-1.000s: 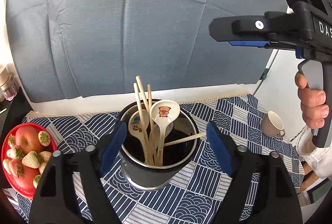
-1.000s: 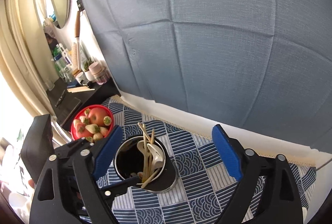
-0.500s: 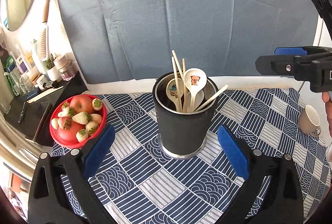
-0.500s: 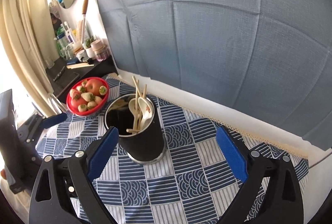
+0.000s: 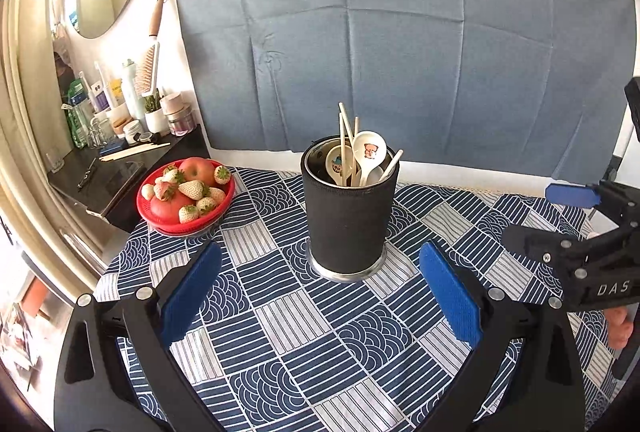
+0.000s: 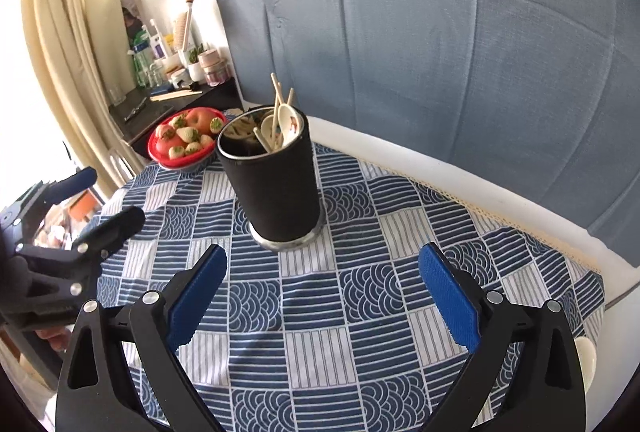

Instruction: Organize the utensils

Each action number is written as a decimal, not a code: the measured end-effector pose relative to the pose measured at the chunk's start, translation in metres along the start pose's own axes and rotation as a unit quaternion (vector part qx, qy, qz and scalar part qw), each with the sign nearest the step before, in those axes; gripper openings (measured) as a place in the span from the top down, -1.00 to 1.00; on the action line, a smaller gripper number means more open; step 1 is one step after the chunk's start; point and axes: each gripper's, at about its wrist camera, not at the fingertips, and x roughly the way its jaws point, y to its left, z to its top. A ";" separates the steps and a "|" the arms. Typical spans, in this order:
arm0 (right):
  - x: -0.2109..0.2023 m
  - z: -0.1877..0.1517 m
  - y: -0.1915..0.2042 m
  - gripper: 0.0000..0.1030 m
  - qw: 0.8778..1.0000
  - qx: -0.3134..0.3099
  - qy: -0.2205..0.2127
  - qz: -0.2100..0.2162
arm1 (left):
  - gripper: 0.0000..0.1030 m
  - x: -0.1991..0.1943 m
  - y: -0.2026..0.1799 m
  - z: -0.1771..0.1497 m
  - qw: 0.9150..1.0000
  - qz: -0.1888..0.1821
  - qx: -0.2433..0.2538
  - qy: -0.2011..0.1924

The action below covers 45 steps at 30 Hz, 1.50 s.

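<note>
Both of my claws, left claw [image 5: 316, 296] and right claw [image 6: 322, 296], have just been spreading and hold nothing above the blue patterned bench [image 5: 304, 316], while the pale spoons and chopsticks [image 5: 356, 156] already stand in the black cylindrical holder [image 5: 348, 224], so I judge little remains.

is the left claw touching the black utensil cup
Apart. The left wrist view shows patterned cloth between the open left claw and the black utensil cup.
</note>
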 end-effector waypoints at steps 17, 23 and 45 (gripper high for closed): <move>-0.036 -0.071 -0.019 -0.81 1.000 -0.008 0.005 -0.003 | -0.88 -0.046 -0.028 -0.054 0.999 0.026 -0.014 0.030; -0.050 -0.081 -0.020 -0.84 1.000 -0.017 0.000 0.014 | -0.88 -0.059 -0.035 -0.059 0.999 0.029 -0.021 0.023; -0.085 -0.086 -0.027 -0.84 0.999 -0.022 -0.025 0.027 | -0.88 -0.084 -0.052 -0.064 0.999 0.042 -0.009 0.003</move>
